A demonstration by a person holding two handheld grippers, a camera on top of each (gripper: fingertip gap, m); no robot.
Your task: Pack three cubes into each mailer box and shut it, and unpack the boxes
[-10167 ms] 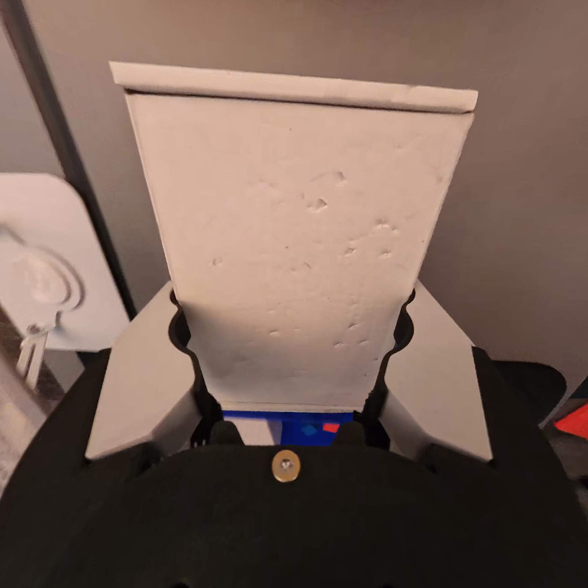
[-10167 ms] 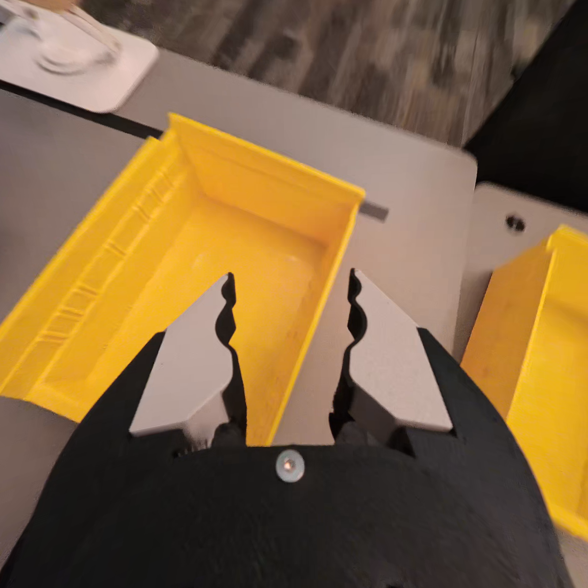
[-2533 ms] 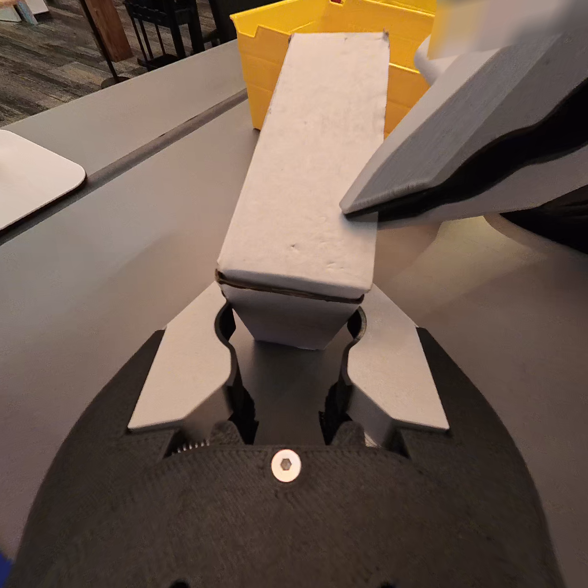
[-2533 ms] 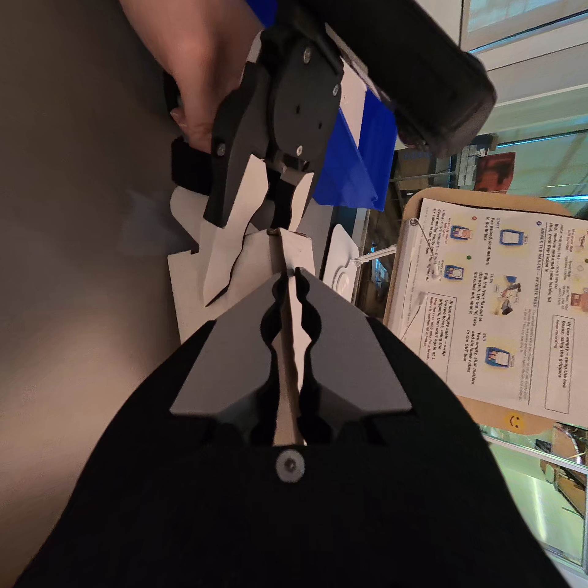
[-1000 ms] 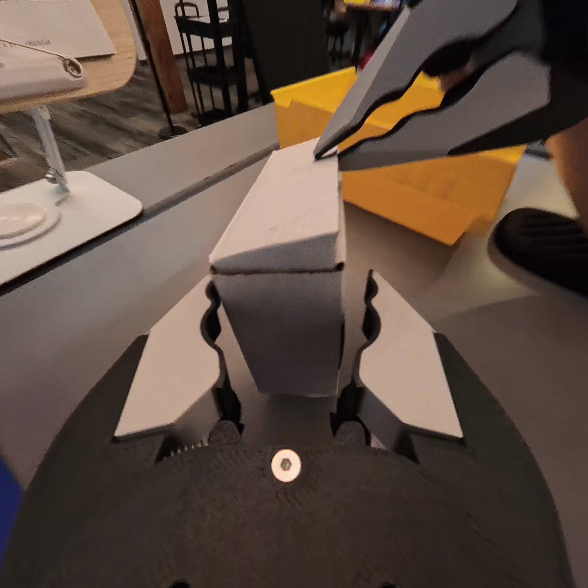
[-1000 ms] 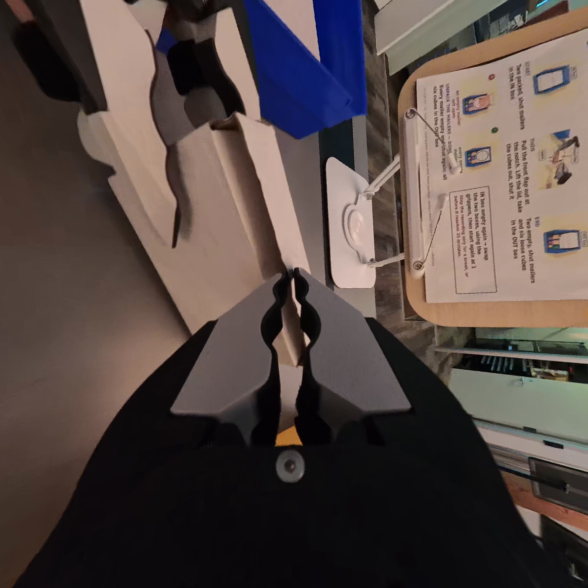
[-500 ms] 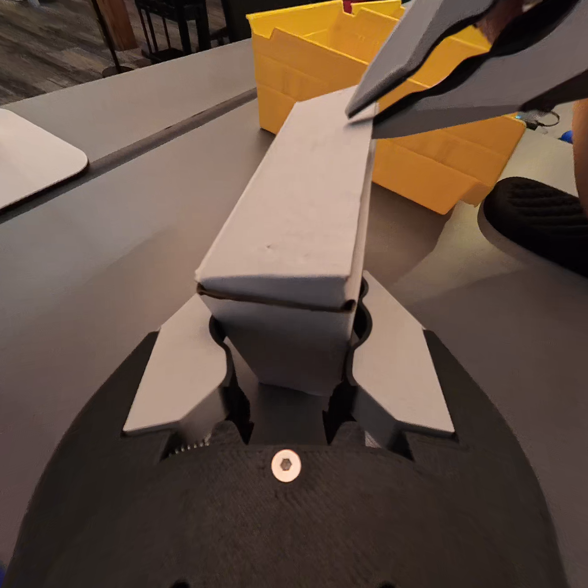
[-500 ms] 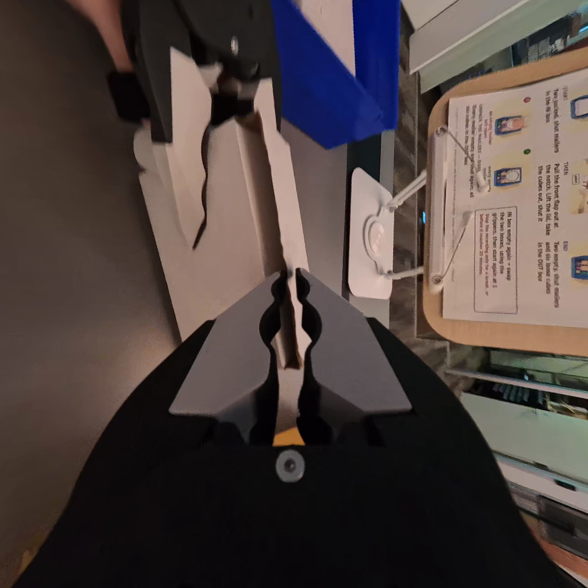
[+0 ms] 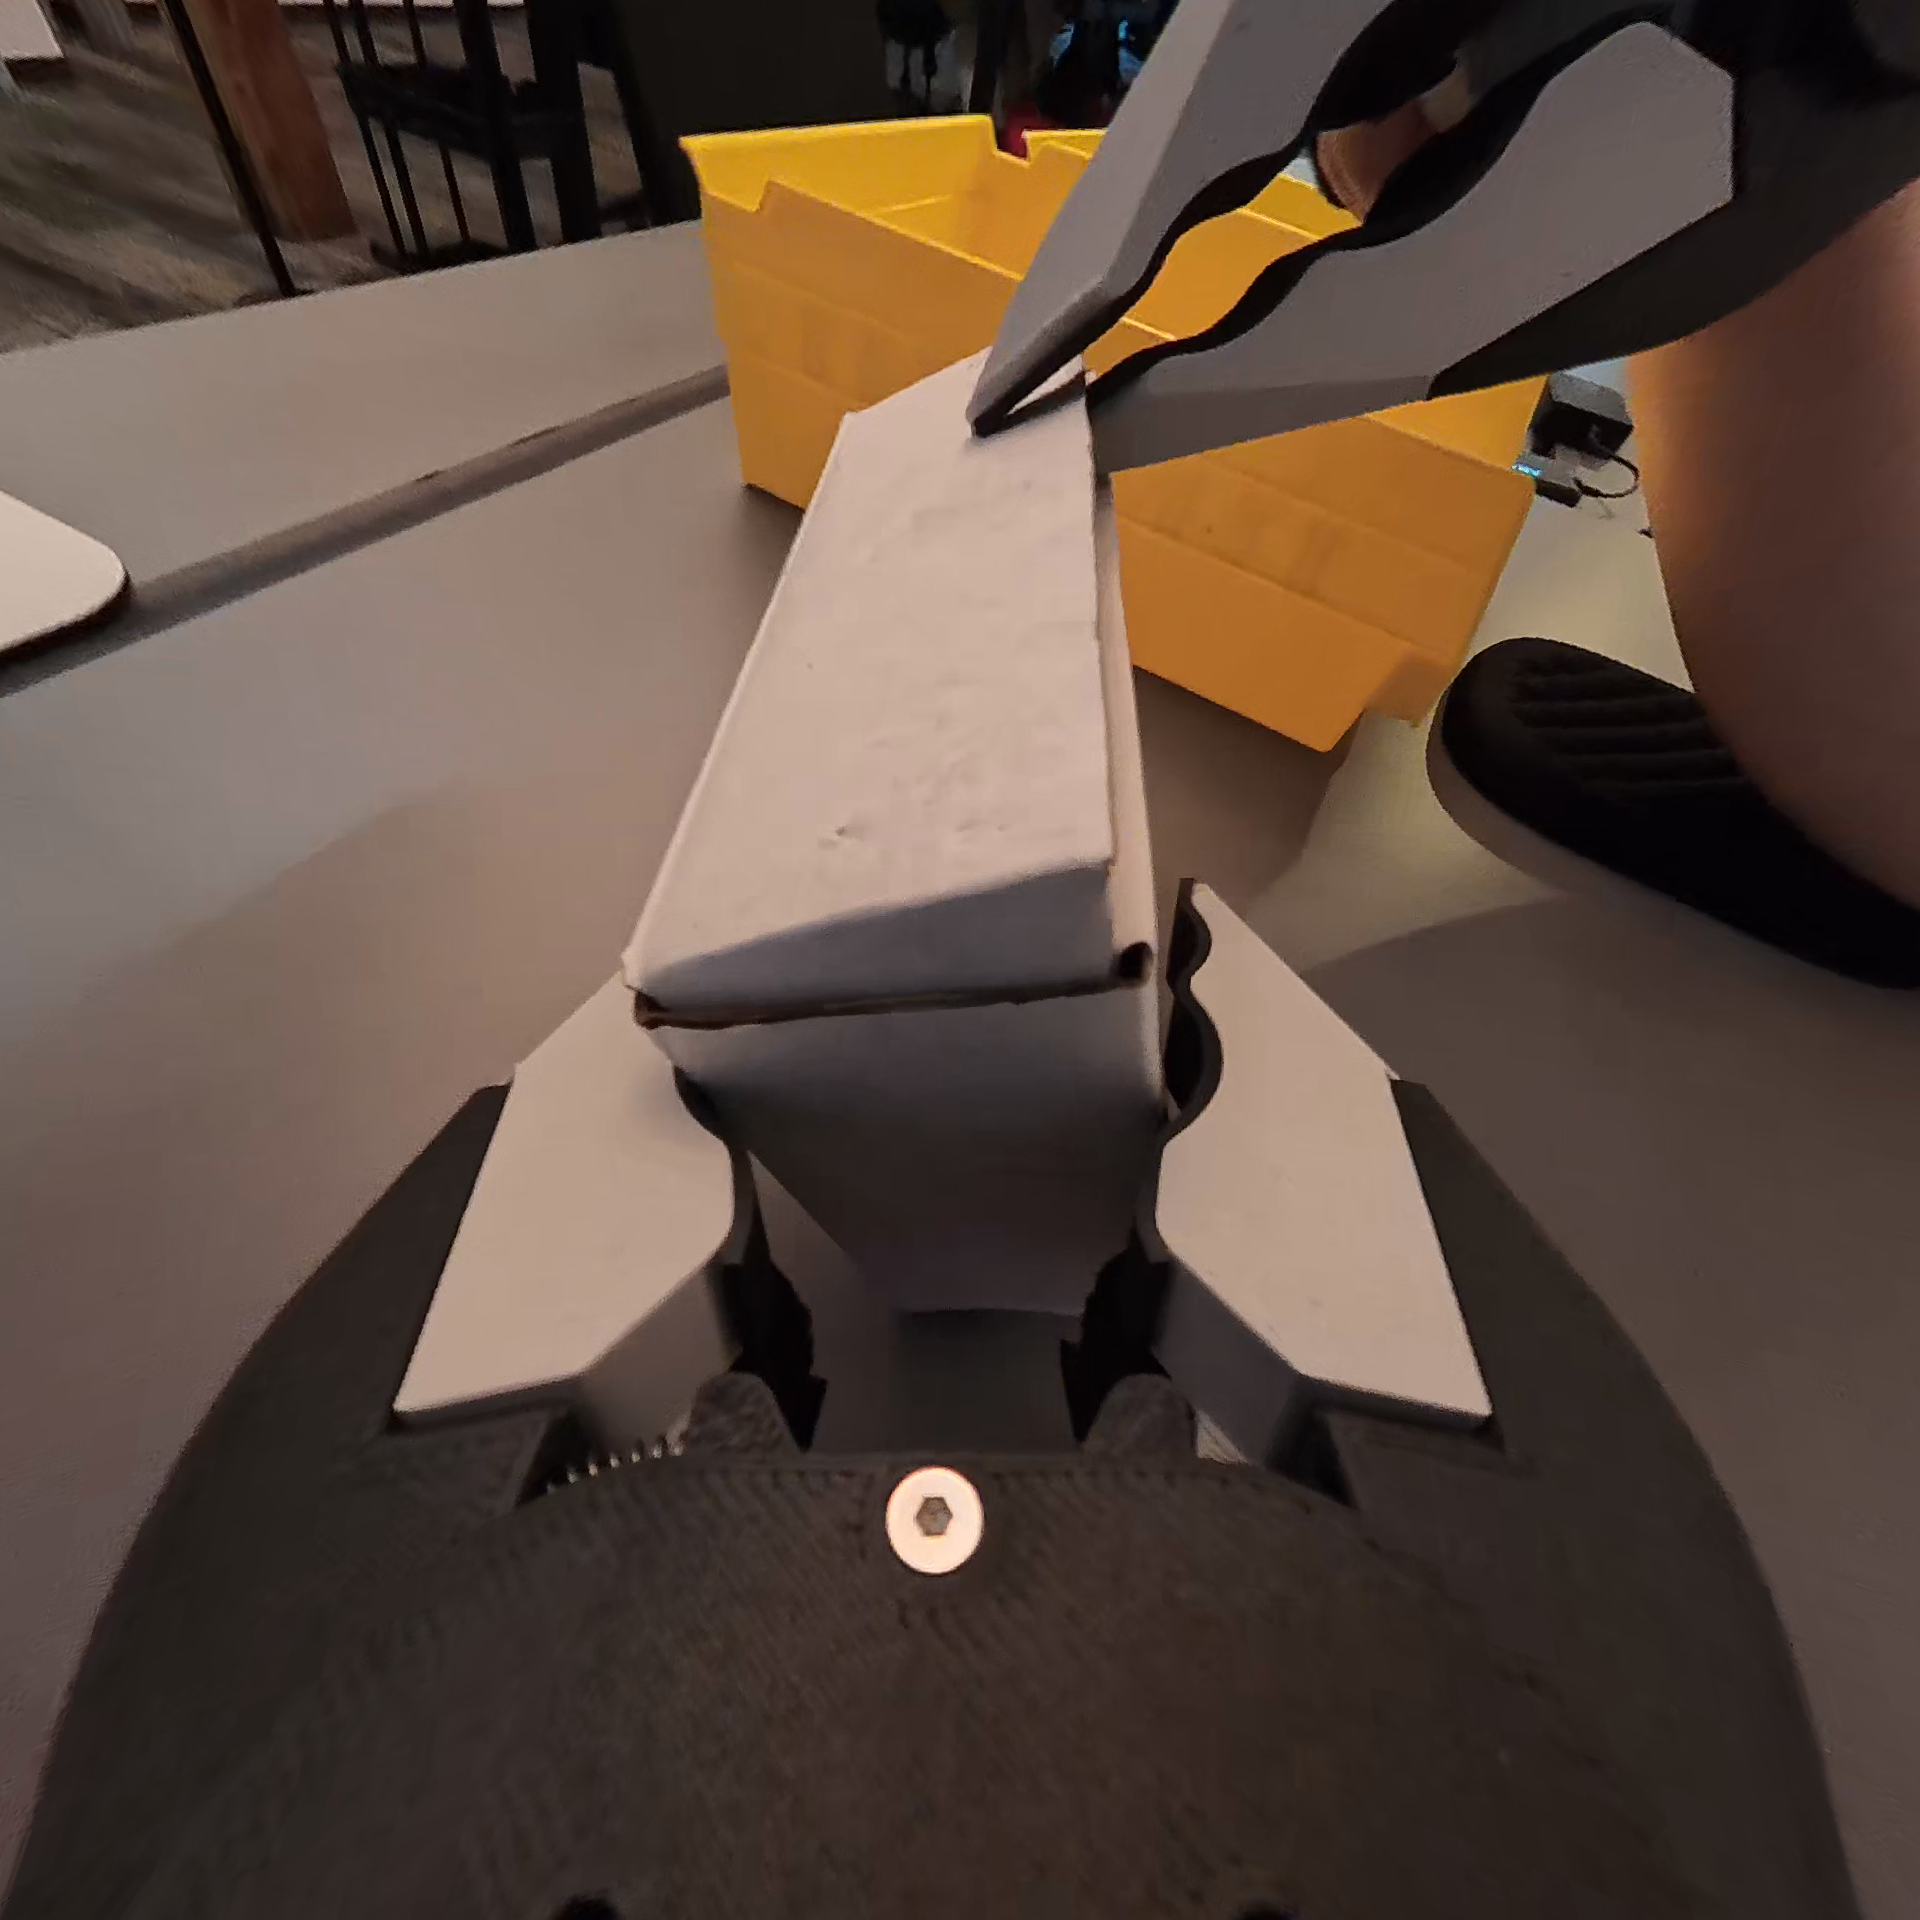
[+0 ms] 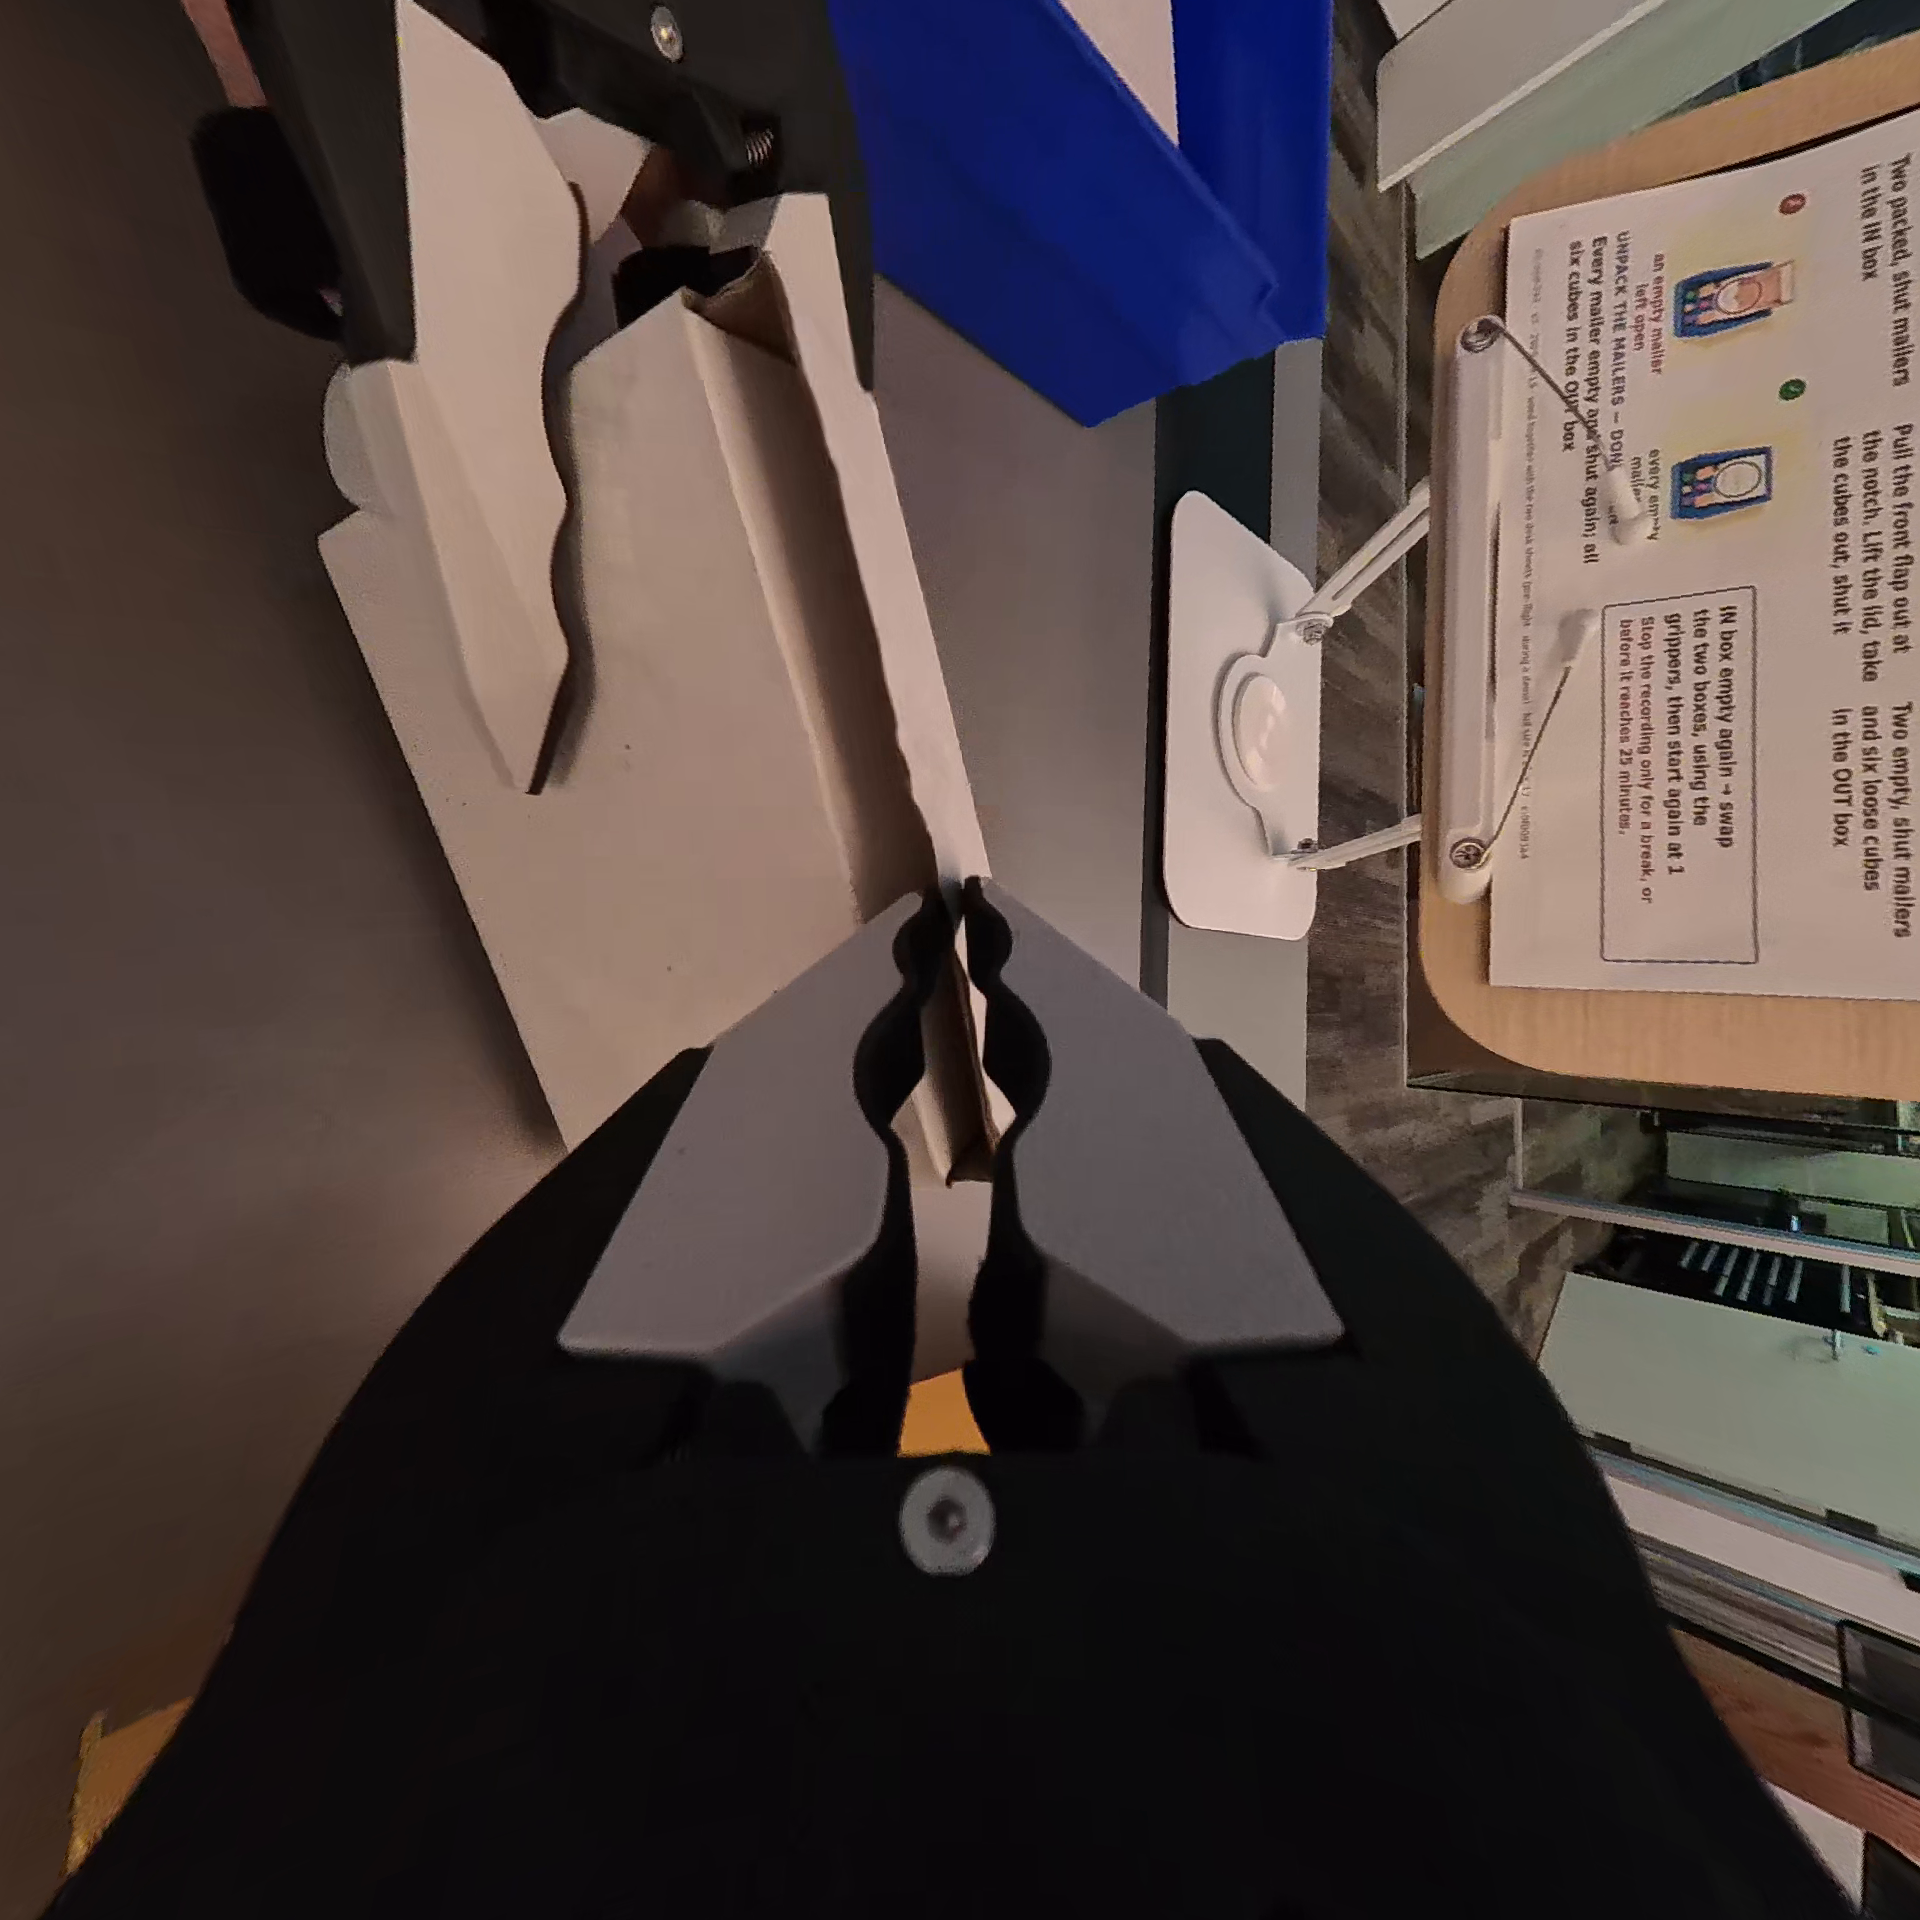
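Note:
A white cardboard mailer box (image 9: 914, 727) lies lengthwise between my two grippers, just above the grey table (image 9: 364, 831). My left gripper (image 9: 909, 945) is shut on its near end, one finger on each side wall. The lid shows a thin dark gap at this end. My right gripper (image 9: 1039, 410) comes down from the upper right and pinches the box's far top edge. In the right wrist view, my right gripper (image 10: 951, 894) is shut on a thin cardboard edge of the box (image 10: 644, 779). A left gripper finger (image 10: 488, 540) shows at the far end. No cubes are visible.
A yellow bin (image 9: 1247, 582) stands just behind the box. A blue bin (image 10: 1039, 208) sits beyond the box's other end. A white stand base (image 10: 1236, 727) carries a sheet on a wooden board (image 10: 1662, 623) past the table edge. A person's arm (image 9: 1787, 623) is on the right. My right fingertips sit around 7 cm from my left ones.
My left gripper's fingers closed from open onto the box's near end. The right gripper kept its pinch on the far edge. The box and both grippers shifted toward the yellow bin.

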